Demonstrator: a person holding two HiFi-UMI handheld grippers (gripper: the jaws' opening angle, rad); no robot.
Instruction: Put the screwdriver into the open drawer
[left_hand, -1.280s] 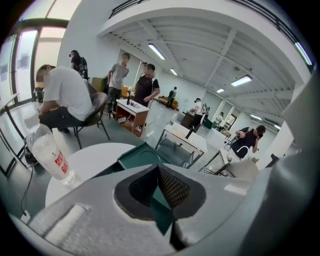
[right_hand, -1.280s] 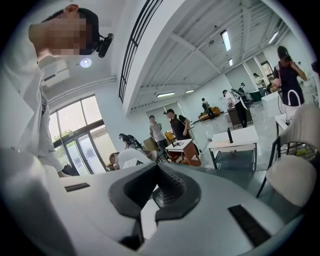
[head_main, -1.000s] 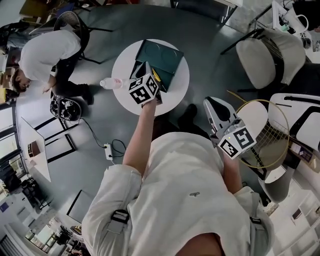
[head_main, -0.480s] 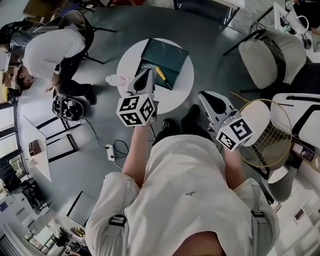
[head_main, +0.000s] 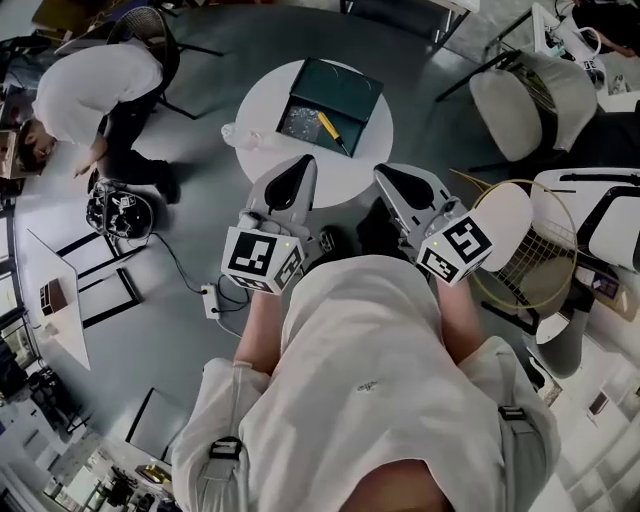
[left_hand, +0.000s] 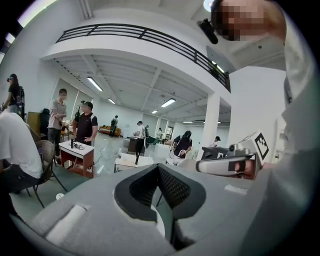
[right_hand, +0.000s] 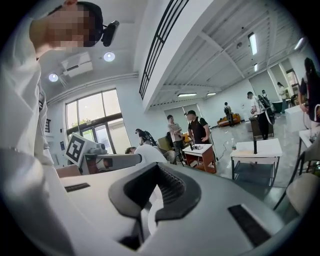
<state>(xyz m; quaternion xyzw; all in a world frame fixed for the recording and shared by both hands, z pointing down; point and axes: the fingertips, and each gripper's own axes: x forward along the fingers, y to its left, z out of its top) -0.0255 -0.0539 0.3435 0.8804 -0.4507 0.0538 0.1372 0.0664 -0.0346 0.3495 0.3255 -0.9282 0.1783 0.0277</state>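
Note:
On the round white table (head_main: 352, 168) stands a dark green box (head_main: 345, 88) with its open drawer (head_main: 298, 120) pulled toward me. The yellow-handled screwdriver (head_main: 328, 130) lies inside that drawer. My left gripper (head_main: 303, 162) is held back from the table, near my body, shut and empty. My right gripper (head_main: 386, 174) is beside it, also shut with nothing in it. In the left gripper view the left gripper (left_hand: 161, 169) points level into the room, with the right gripper (left_hand: 234, 163) to its side. In the right gripper view the right gripper (right_hand: 158, 169) faces the same hall.
A clear plastic bottle (head_main: 243, 138) lies at the table's left edge. A person (head_main: 95, 88) crouches on the floor at the left. A white chair (head_main: 525, 110) and a badminton racket (head_main: 520, 258) are at the right. A power strip (head_main: 211, 298) lies on the floor.
My left gripper has drawn back from over the drawer to my body, leaving the screwdriver lying in the drawer. The right gripper has come up beside it.

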